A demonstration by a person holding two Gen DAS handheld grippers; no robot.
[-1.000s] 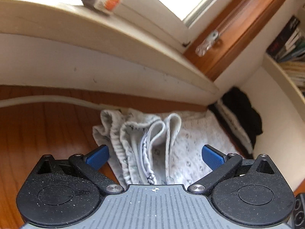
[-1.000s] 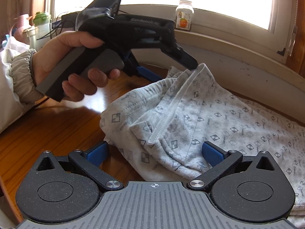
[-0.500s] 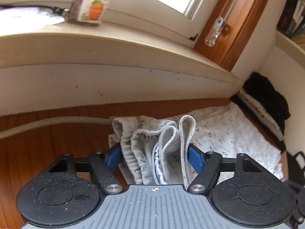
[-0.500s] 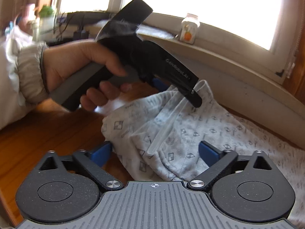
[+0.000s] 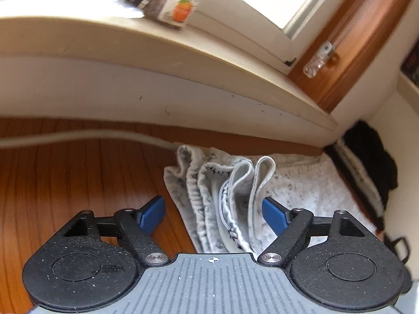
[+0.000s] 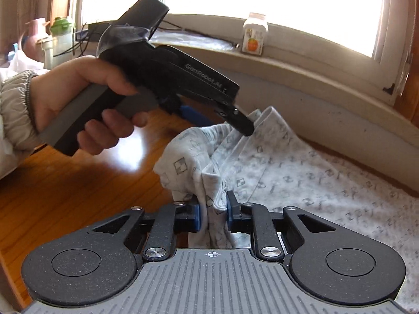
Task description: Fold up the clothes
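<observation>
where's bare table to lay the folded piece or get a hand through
Bare wood lies left of the patterned garment, between it, the white cable along the wall and the left gripper, whose jaws are opening around the bunched edge. It is crowded to the right: the garment spreads to the dark clothes pile in the corner. The right gripper is closing on a fold.

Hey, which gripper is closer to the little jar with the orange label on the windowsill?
Left. The left gripper reaches over the patterned garment on its windowsill side, nearer the jar. The right gripper, its fingers closing on the garment's near edge, sits farther back.
</observation>
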